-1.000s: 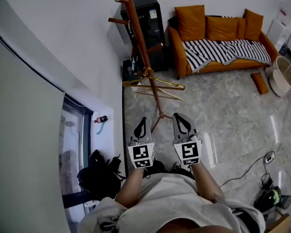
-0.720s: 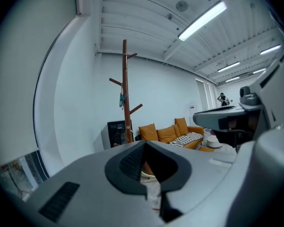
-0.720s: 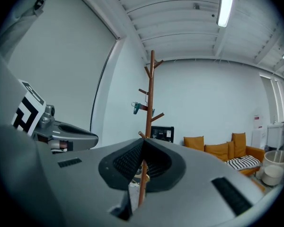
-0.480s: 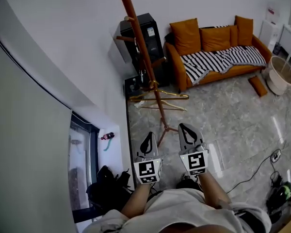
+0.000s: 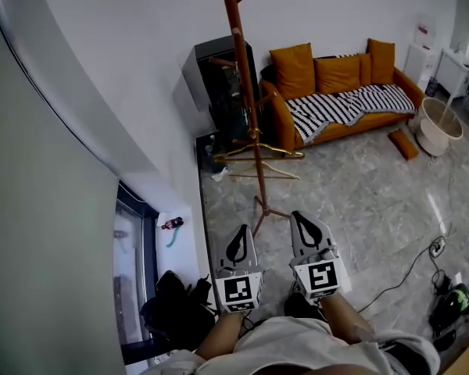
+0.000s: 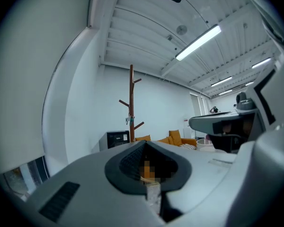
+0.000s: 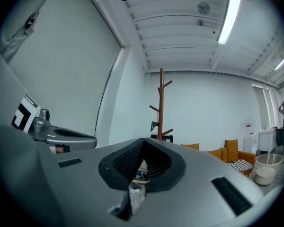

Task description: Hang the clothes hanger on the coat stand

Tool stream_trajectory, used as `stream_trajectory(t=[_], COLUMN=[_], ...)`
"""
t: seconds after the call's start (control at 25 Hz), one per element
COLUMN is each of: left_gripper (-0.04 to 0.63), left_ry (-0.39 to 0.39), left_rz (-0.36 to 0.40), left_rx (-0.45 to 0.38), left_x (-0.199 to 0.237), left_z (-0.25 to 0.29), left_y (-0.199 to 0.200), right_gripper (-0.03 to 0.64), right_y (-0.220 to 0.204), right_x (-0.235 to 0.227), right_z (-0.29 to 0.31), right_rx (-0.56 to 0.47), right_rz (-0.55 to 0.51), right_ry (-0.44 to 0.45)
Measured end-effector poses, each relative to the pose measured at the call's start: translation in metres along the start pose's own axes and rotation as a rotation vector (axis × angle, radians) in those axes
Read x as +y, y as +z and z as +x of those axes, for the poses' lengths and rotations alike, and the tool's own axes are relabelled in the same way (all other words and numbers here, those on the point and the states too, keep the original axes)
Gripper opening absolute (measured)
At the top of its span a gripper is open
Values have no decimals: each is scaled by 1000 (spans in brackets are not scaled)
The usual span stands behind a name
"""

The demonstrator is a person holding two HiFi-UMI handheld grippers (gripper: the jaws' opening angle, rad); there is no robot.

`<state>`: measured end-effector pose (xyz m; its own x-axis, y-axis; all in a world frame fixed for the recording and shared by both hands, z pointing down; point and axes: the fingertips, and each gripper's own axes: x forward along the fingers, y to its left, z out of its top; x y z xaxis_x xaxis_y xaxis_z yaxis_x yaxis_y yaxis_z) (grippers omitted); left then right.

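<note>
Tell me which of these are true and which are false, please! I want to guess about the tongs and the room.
1. Both tongs are shut. True: the left tongs and the right tongs are shut with nothing in them.
2. The sofa is blue. False: the sofa is orange.
3. A striped blanket lies on the sofa. True: the striped blanket is spread over its seat.
4. The coat stand lies flat on the floor. False: the coat stand stands upright near the wall.
5. The right tongs hold a hanger. False: the hanger is low down by the coat stand's pole, away from both tongs.
</note>
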<state>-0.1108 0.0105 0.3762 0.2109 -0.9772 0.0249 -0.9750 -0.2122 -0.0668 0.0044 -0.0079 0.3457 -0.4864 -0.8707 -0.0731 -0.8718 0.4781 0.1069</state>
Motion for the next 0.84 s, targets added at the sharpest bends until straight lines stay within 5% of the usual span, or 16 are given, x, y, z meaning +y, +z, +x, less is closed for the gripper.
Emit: stream_trajectory(t=[0.84], left_gripper=[9], left_ry=[-37], left_rz=[-7], left_rx=[-56], left_x=[-7], left_z=[-10], left_y=[14], right_gripper=[5], right_y=[15], right_x=[-15], right_z=[-28], right_rx=[-27], right_rz=[-56], right_ry=[-64])
